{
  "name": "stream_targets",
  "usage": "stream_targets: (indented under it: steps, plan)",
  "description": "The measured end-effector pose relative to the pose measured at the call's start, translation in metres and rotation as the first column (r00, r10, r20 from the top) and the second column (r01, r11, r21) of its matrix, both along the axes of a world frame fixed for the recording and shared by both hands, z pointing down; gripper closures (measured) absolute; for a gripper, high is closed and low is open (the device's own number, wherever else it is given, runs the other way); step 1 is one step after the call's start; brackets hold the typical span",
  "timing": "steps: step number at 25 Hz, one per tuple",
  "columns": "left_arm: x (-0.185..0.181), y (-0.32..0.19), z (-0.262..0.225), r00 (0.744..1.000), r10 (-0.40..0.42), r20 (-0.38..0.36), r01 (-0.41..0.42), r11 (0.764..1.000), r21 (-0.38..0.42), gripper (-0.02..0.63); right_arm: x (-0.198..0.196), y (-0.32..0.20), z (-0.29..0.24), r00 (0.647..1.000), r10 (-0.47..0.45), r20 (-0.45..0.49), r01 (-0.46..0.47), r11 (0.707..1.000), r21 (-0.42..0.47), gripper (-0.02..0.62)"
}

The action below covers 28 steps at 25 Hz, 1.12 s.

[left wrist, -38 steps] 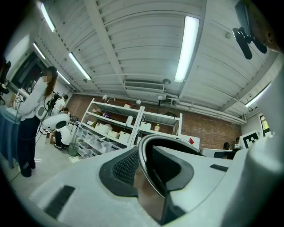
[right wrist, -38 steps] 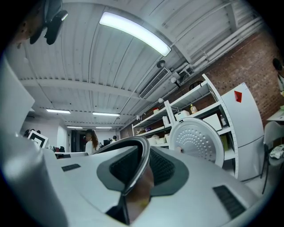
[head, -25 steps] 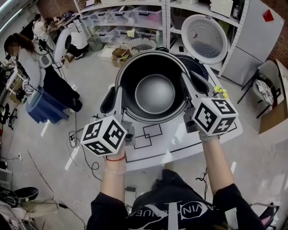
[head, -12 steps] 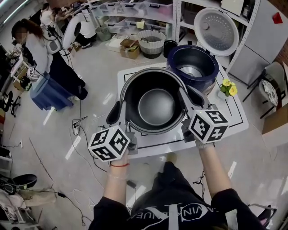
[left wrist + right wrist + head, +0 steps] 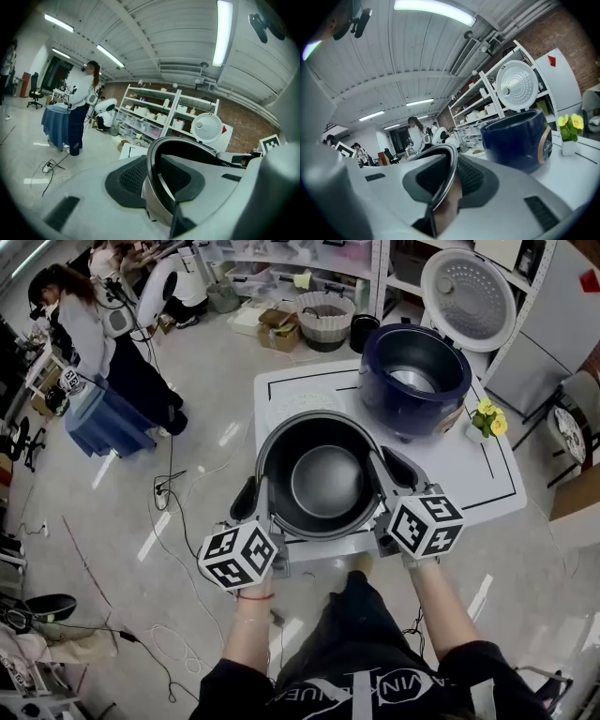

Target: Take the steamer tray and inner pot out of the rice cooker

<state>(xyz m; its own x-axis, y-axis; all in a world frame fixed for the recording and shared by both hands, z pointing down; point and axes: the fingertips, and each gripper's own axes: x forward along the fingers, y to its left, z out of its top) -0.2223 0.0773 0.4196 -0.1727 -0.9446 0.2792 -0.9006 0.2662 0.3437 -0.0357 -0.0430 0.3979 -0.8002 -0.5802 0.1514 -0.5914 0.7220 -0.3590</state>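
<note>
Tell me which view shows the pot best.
Head view: the pot shows whole from above, with its full rim and inside. Each gripper view shows only an edge-on slice of its rim and outer wall, up close.

The left tool (image 5: 161, 183) grips the inner pot (image 5: 154, 207) by its rim.

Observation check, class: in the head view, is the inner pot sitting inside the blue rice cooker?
No, the left gripper and right gripper hold the inner pot by its rim, apart from the rice cooker.
</note>
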Motion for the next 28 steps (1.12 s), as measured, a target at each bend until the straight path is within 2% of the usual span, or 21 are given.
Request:
stream_targets:
  steps: [17, 28]
  plan:
    - [-0.012, 0.008, 0.042, 0.999, -0.020, -0.040, 0.016, 0.993, -0.115, 0.531, -0.011, 0.006, 0.061, 0.998, -0.031, -0.053, 0.023, 0.988, -0.154, 0.522]
    - [-0.017, 0.001, 0.045, 0.999, -0.009, -0.037, 0.006, 0.995, -0.102, 0.535, -0.011, 0.004, 0.075, 0.996, -0.062, -0.062, 0.051, 0.985, -0.167, 0.512]
